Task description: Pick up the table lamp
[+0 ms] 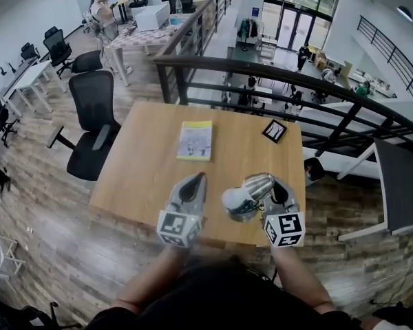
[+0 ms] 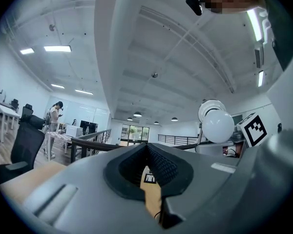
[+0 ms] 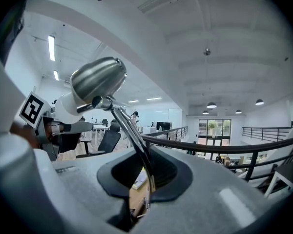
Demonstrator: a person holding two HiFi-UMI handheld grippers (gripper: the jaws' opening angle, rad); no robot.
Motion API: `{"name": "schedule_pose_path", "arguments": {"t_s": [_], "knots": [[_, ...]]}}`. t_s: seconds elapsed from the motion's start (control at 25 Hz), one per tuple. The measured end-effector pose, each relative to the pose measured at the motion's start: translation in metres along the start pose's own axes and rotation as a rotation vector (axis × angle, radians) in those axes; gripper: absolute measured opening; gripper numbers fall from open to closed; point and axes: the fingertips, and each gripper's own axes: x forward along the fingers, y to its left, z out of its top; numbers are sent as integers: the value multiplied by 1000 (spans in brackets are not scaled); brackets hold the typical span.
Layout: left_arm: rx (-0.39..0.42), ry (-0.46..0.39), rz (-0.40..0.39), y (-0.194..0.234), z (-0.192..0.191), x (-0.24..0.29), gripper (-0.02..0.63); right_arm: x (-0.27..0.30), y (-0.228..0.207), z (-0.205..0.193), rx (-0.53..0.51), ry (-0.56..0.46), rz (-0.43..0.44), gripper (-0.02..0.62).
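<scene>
The table lamp (image 1: 244,196) has a brushed silver shade and a round white bulb, and it hangs clear above the wooden table (image 1: 141,167). My right gripper (image 1: 278,188) is shut on its thin metal stem. In the right gripper view the stem (image 3: 133,136) rises from between the jaws to the shade (image 3: 98,78) at upper left. My left gripper (image 1: 195,180) is beside the lamp on its left, shut with nothing between its jaws. The left gripper view shows its closed tips (image 2: 147,148) and the bulb (image 2: 218,126) to the right. The lamp's base is hidden.
A booklet (image 1: 195,140) lies mid-table, and a small black-framed card (image 1: 274,130) lies near the far right corner. A black office chair (image 1: 89,122) stands left of the table. A dark railing (image 1: 296,81) runs behind it over a drop to a lower floor.
</scene>
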Motion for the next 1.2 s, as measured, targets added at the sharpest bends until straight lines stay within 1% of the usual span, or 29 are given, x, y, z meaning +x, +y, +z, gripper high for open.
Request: {"name": "schedule_pose_path", "arguments": {"t_s": [0.12, 0.32, 0.68, 1.08, 1.2], "knots": [[2, -19, -22, -3, 7, 2, 2, -3, 1, 8, -1, -10, -8, 43], [-2, -24, -54, -7, 11, 1, 2, -6, 7, 10, 4, -10, -19, 43], [-7, -28, -66, -1, 13, -3, 2, -6, 15, 8, 14, -1, -33, 43], [-10, -13, -83, 0, 6, 1, 2, -3, 16, 2, 13, 9, -41, 43], [-9, -16, -84, -1, 10, 1, 2, -4, 16, 3, 10, 12, -41, 43]]}}
